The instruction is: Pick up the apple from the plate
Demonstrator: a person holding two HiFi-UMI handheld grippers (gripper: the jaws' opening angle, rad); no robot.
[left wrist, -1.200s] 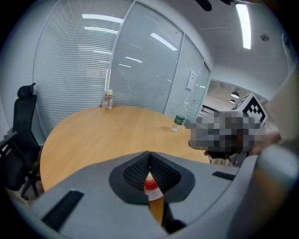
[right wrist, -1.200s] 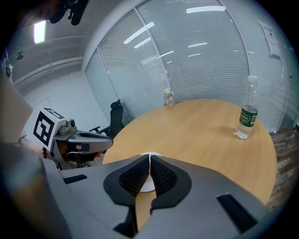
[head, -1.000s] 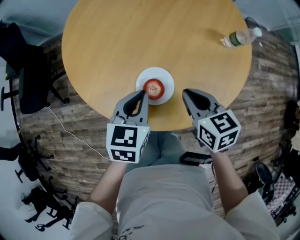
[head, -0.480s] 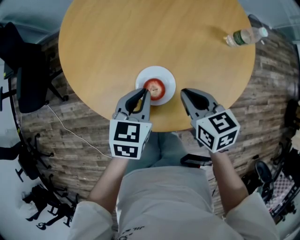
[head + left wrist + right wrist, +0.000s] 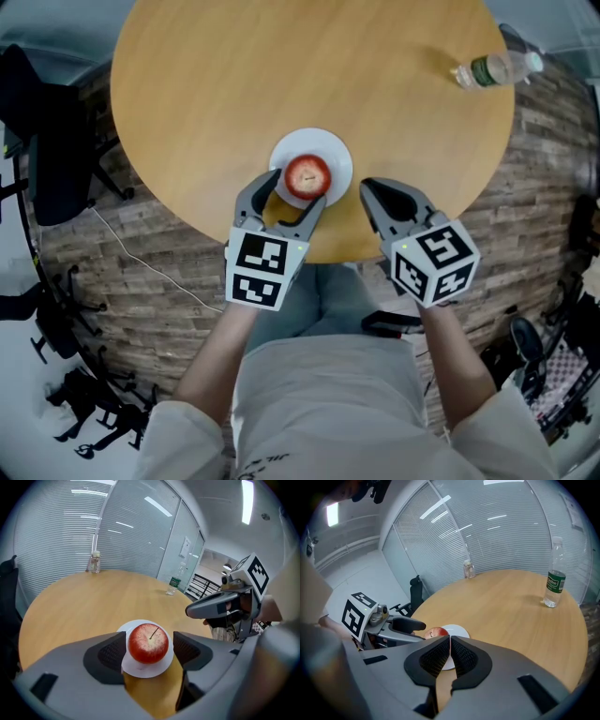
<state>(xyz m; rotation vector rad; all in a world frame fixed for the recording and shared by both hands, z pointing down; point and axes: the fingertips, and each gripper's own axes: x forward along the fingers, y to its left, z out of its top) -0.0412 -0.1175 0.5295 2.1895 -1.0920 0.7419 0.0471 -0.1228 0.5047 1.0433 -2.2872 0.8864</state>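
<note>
A red apple (image 5: 307,175) (image 5: 148,643) sits on a small white plate (image 5: 336,156) (image 5: 140,671) near the front edge of the round wooden table (image 5: 281,66). My left gripper (image 5: 292,194) (image 5: 149,649) points down at it. Its jaws are opening, and the apple lies between them with a thin gap at each pad. My right gripper (image 5: 373,192) (image 5: 449,641) hovers just right of the plate, shut with nothing in it. In the right gripper view the apple (image 5: 436,632) peeks out behind the left jaw tip.
A water bottle (image 5: 492,70) (image 5: 553,581) stands at the table's far right. A small glass jar (image 5: 95,563) is at the far edge. A black office chair (image 5: 47,141) stands to the left, on a brick-patterned floor.
The left gripper has moved forward and down to the plate. Its jaws have gone from shut to open and now straddle the apple. The right gripper has stayed put.
</note>
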